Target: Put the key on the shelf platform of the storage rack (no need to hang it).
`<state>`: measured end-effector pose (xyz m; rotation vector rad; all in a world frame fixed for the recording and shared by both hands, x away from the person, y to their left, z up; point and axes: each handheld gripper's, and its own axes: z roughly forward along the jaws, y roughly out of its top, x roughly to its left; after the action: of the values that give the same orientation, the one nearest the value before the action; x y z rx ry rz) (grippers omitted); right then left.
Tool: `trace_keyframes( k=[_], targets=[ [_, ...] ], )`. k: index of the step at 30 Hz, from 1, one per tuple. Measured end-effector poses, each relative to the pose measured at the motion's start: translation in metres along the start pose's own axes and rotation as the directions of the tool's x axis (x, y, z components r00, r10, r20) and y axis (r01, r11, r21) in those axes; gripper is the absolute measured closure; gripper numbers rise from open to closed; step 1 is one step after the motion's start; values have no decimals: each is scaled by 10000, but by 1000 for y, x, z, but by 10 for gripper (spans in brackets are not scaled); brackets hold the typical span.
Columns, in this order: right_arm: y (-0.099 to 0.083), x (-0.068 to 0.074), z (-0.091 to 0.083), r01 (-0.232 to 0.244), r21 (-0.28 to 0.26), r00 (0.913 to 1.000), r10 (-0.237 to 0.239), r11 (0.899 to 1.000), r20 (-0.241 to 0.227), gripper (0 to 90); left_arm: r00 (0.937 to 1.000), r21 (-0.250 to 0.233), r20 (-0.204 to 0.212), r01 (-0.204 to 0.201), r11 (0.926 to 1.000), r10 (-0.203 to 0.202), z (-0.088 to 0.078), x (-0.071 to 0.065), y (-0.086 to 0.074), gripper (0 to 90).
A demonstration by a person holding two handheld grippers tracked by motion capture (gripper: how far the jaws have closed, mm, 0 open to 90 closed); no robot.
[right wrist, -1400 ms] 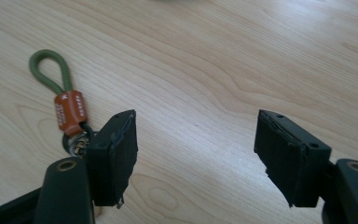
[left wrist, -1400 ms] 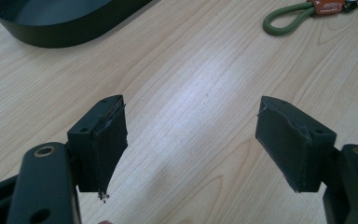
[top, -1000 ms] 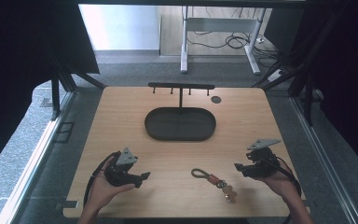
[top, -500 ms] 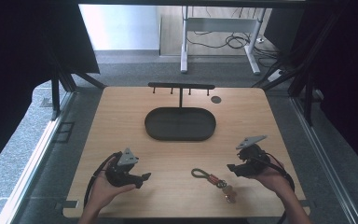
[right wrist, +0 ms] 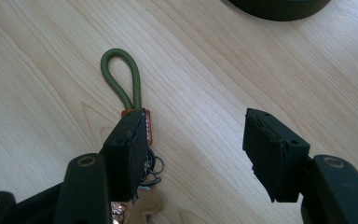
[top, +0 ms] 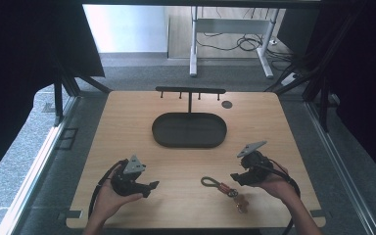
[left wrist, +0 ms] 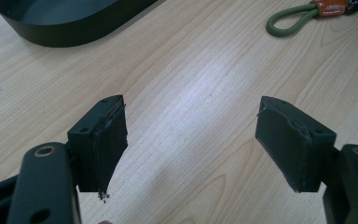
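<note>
So the keychain (top: 223, 187) is lying flat on the wooden bench (top: 127, 132), near the front edge and a bit right of centre. It has an olive-green cord loop (right wrist: 121, 77) at one end, an orange tag (right wrist: 148, 127) in the middle, then a cluster of metal rings (right wrist: 152, 170) and what looks like a brownish key or fob at the other end, hard to make out.

The right hand-held gripper (top: 238, 177) is right next to it, held low over the bench by the person's right hand (top: 272, 183). In the right gripper view the jaws are spread wide with nothing between them. One jaw sits just over the tag and ring end of the keychain, the other is over bare wood, and the cord loop stretches away from the jaw tips. I can't tell if that jaw actually touches the keychain.

The left hand-held gripper (top: 150, 186) is well off to the left, held in the left hand (top: 108, 198), jaws also wide open and empty. Its view catches the green loop far off in the top right corner.

Farther back, mid-bench, there's a dark oval tray (top: 189, 130), and behind it a black rack with small pegs (top: 190, 91).
</note>
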<state>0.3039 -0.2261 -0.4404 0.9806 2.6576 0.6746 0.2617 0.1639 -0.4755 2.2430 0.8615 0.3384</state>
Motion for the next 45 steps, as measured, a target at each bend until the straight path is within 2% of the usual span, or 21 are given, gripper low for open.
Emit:
trace_keyframes(
  k=[3, 11, 16, 20, 23, 26, 35, 37, 45],
  targets=[
    [3, 2, 4, 103, 105, 9998, -105, 9999, 150, 411, 10000, -10, 27, -47, 10000, 47, 0, -1, 1, 256],
    [8, 9, 15, 363, 465, 9992, -356, 9983, -153, 415, 10000, -56, 3, -38, 10000, 38, -3, -1, 0, 255],
    [10, 13, 23, 267, 633, 9995, -256, 9976, -187, 422, 10000, -113, -17, 45, 9999, -46, -5, 2, -1, 255],
    [11, 15, 33, 322, 964, 9991, -292, 9948, -323, 431, 9999, -181, -63, 114, 9998, -115, -7, 5, -2, 255],
    [11, 18, 39, 424, 1161, 9984, -378, 9923, -417, 449, 9999, -201, -80, 99, 9997, -100, -8, 5, -2, 256],
    [11, 20, 45, 448, 1327, 9986, -409, 9901, -321, 465, 9999, -155, -50, 89, 9998, -90, -7, 5, -2, 255],
    [7, 27, 58, 631, 1673, 9954, -499, 9839, -815, 508, 9999, -94, -43, 94, 9999, -94, -5, 4, -2, 255],
    [5, 28, 59, 741, 1731, 9945, -598, 9821, -865, 524, 9999, -85, -43, 91, 9999, -91, -5, 4, -2, 255],
    [1, 30, 66, 710, 1940, 9932, -515, 9784, -1040, 579, 9999, -30, -25, 120, 9999, -120, -3, 4, -2, 255]
  ],
)
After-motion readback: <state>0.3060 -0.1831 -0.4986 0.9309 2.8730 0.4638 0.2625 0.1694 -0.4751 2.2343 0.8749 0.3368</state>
